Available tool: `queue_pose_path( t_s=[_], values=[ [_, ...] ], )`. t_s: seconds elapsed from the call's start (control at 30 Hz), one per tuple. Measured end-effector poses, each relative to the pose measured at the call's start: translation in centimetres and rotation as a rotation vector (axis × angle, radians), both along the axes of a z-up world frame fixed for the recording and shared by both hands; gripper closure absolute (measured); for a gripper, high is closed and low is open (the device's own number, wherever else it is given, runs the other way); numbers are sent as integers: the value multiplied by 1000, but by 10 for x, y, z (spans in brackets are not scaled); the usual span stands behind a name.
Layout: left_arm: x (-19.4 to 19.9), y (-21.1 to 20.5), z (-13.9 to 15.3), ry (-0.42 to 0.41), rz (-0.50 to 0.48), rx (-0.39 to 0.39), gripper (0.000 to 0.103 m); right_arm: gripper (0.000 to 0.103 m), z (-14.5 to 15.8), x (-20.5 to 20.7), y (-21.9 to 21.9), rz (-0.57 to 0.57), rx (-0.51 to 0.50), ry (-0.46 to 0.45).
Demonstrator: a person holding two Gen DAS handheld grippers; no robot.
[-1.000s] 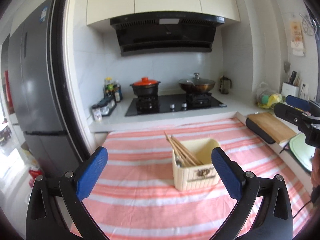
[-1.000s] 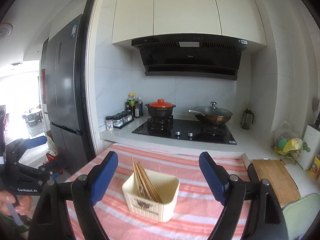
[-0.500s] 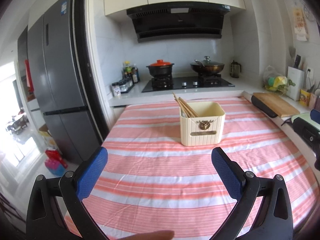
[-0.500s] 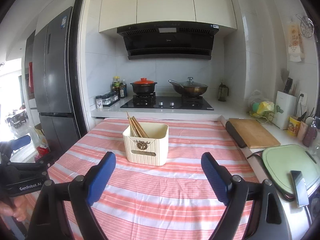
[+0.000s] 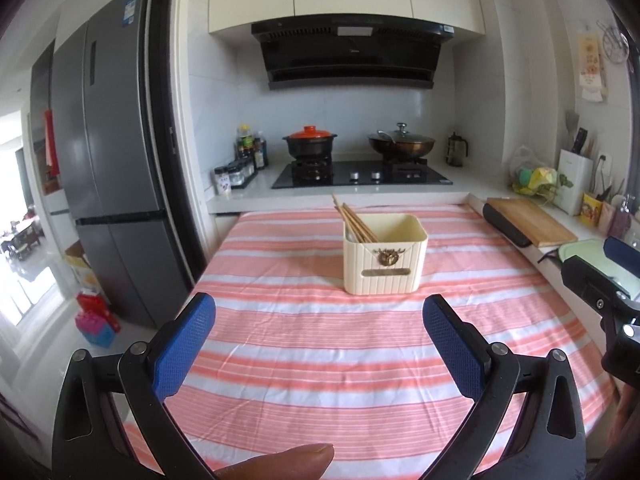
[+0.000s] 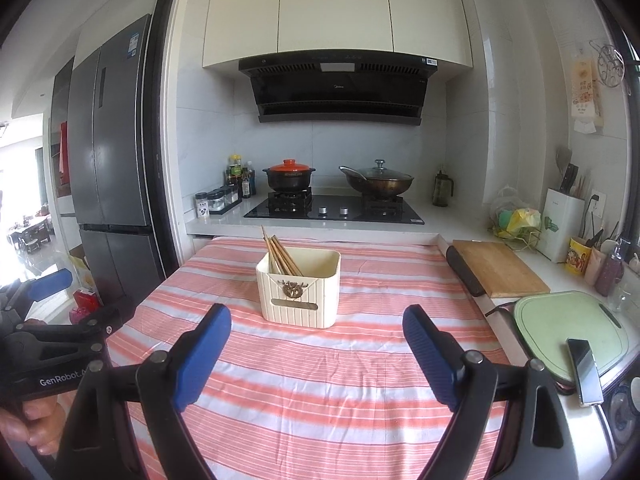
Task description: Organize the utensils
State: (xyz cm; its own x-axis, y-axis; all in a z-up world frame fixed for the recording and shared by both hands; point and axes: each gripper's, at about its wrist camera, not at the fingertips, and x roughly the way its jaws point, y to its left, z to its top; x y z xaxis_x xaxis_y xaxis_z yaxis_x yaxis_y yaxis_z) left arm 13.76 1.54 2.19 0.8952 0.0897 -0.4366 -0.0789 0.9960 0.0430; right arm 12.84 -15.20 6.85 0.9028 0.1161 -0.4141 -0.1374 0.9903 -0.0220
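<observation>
Cream chopstick holder (image 6: 298, 291) stood ahead of both released claws, left (image 5: 319, 340), right (image 6: 317, 349); striped-cloth surface (image 6: 320, 400), stove (image 6: 334, 208) beyond.

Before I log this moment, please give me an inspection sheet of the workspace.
Surface: striped cloth covers the table, bare in front.
Job's things: cream holder upright mid-table; chopsticks lean in its left part.
Clutter: phone on green board; wooden board on the counter.
Grippers: left claw and right claw open, empty, short of the holder.
Cables: nothing seen on the table.
Surroundings: stove with two pots, fridge to the left.
</observation>
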Motion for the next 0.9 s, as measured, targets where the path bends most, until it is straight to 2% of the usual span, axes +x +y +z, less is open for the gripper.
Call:
queue_pose_path(
  t_s=[0.9],
  values=[
    [0, 10, 1, 9, 15, -12, 0, 13, 3, -6, 23, 54, -47, -7]
  ],
)
